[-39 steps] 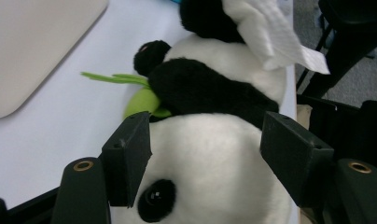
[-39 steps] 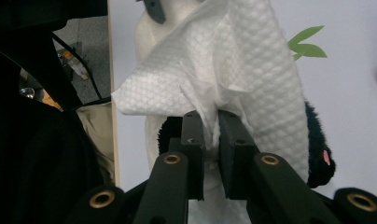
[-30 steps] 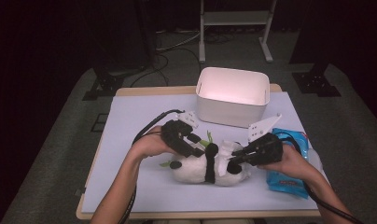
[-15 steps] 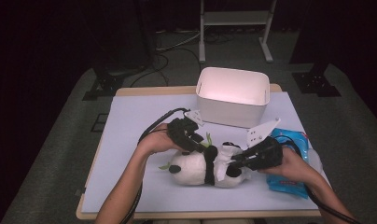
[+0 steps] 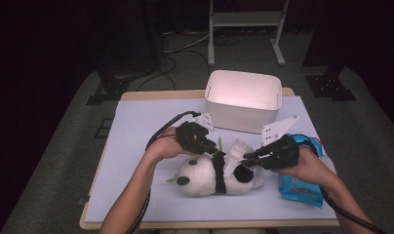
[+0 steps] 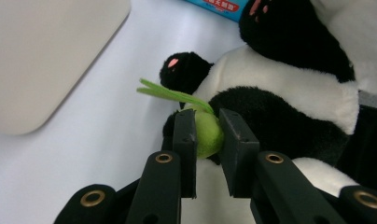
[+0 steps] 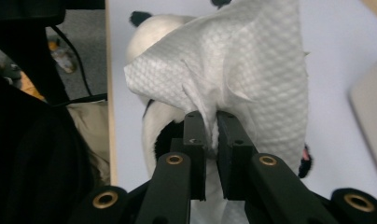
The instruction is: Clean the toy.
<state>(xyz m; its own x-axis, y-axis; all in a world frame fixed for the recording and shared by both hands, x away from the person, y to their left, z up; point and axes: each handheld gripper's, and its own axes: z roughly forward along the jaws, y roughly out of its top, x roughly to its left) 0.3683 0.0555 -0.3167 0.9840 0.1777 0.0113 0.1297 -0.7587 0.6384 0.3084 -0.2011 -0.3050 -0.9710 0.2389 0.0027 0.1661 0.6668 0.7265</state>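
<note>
Wood-edged surface [image 5: 136, 95] under a pale lavender mat [image 5: 141, 131]. On the mat: white plastic bin [image 5: 244, 100] at the far middle, plush panda [image 5: 212, 173] lying on its side near the front, blue wet-wipes pack [image 5: 300, 187] just right of the panda.

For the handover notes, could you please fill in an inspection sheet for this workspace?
Surface: pale lilac table top, wooden edge.
Job's things: black-and-white plush panda lying on its side; white textured paper wipe draped over it.
Clutter: white rectangular plastic bin at the back; blue wipes packet on the right.
Grippers: left gripper has just closed on the panda's green bamboo piece; right gripper pinches the wipe.
Cables: black gripper cable looping on the table.
Surroundings: dark floor, metal stand behind.
</note>
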